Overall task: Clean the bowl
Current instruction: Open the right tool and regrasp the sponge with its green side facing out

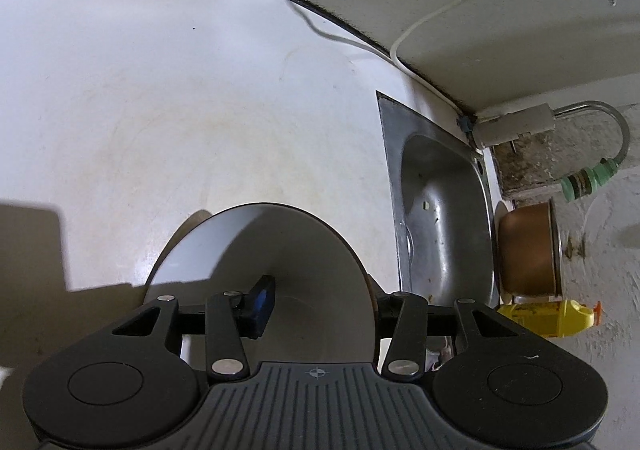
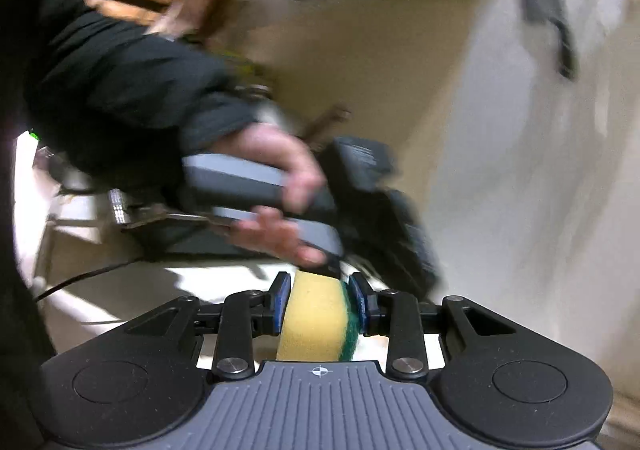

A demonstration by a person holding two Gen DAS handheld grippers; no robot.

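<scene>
Left gripper: jaws apart, pads pressing on nothing. The bowl sits right under it on the white counter, with the left blue pad hanging over the inside of the bowl and the right finger outside the rim. So the bowl is released, standing on the counter just left of the sink.

Right gripper: clamped on a sponge, yellow foam with a green scrub layer against the right pad. Both blue pads squeeze it.

Past the sponge, in the right wrist view, the person's left hand grips the grey handle of the other gripper; dark sleeve behind it. That frame is motion-blurred.

Further out from the left gripper: brown pot on the far side of the sink, yellow bottle with an orange cap beside it, label too small to read. Green hose fitting on a metal pipe at the wall. White cable runs along the wall.

No readable writing anywhere.
</scene>
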